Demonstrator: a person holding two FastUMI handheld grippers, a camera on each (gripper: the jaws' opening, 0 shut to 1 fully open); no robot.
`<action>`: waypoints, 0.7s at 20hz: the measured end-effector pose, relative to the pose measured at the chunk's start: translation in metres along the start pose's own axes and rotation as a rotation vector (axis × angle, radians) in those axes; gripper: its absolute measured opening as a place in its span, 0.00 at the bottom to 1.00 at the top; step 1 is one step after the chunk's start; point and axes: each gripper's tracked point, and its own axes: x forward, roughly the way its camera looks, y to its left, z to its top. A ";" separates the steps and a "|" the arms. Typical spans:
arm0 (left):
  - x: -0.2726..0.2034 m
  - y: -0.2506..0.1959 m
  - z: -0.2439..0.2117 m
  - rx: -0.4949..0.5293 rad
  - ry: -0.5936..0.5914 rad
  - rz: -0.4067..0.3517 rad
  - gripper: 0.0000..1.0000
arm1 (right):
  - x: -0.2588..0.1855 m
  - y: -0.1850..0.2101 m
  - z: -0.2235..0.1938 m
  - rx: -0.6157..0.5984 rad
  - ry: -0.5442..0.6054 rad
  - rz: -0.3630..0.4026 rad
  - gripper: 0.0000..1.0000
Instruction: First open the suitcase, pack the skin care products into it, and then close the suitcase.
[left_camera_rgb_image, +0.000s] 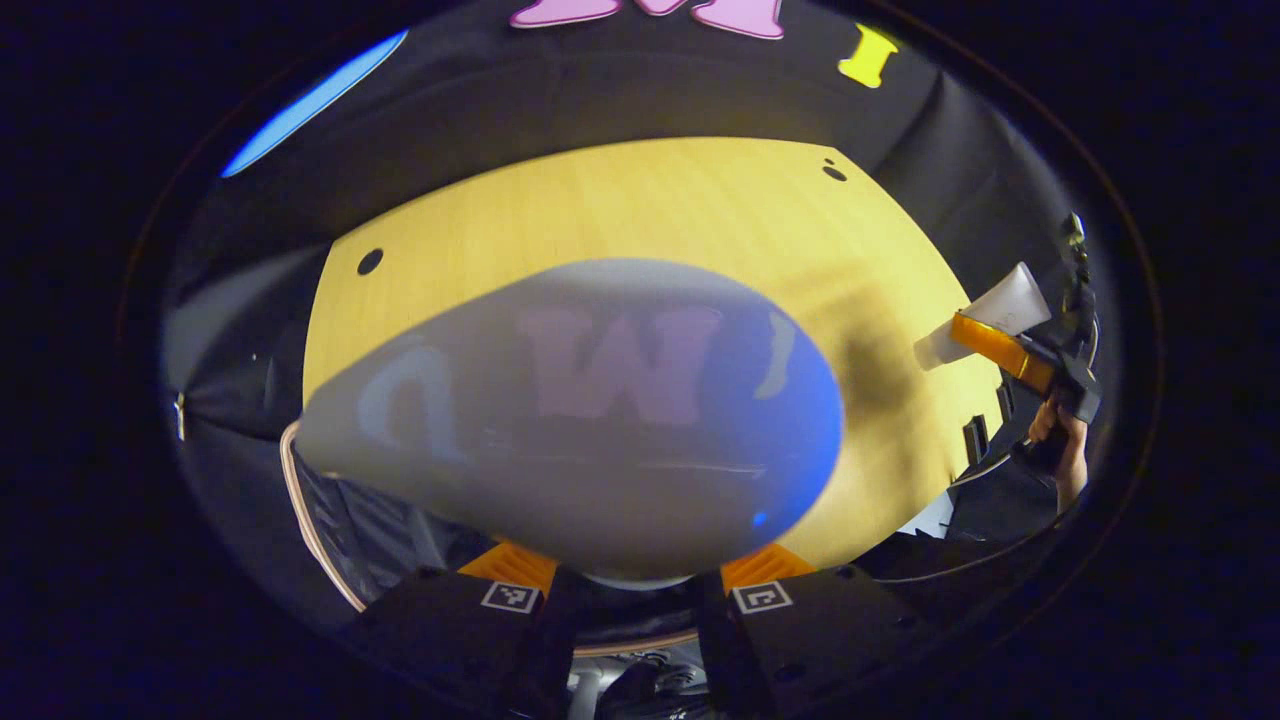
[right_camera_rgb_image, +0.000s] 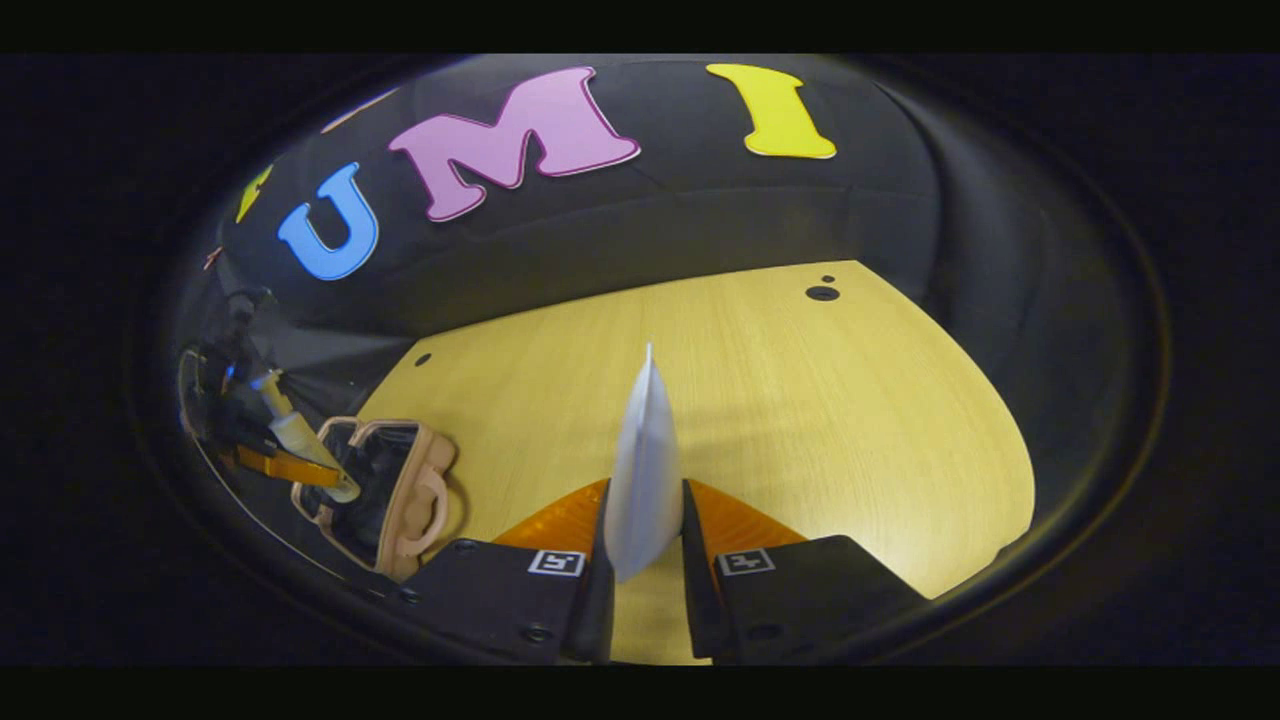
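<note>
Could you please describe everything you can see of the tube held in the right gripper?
The tube is a pale, whitish squeeze tube of soft-looking plastic, flat at its crimped end, which tapers to a thin edge pointing away from the camera. The right gripper clamps its lower body between both fingers above the wooden table. In the left gripper view the same tube slants up over the table's edge, its rounded cap end lowest.

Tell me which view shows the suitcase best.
Right gripper view: the open suitcase sits at lower left on the table, rim and handle clear. Left gripper view catches just a strip of its rim and lining, mostly hidden behind the tube that gripper holds.
</note>
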 end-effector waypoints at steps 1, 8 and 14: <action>0.006 0.010 -0.013 -0.021 0.050 0.014 0.55 | -0.001 0.006 0.000 0.005 -0.006 0.015 0.33; 0.052 0.059 -0.083 -0.120 0.388 0.053 0.56 | -0.026 0.013 0.001 -0.009 -0.032 0.032 0.33; 0.090 0.083 -0.122 -0.162 0.571 0.125 0.56 | -0.048 0.009 -0.008 -0.002 -0.043 0.012 0.33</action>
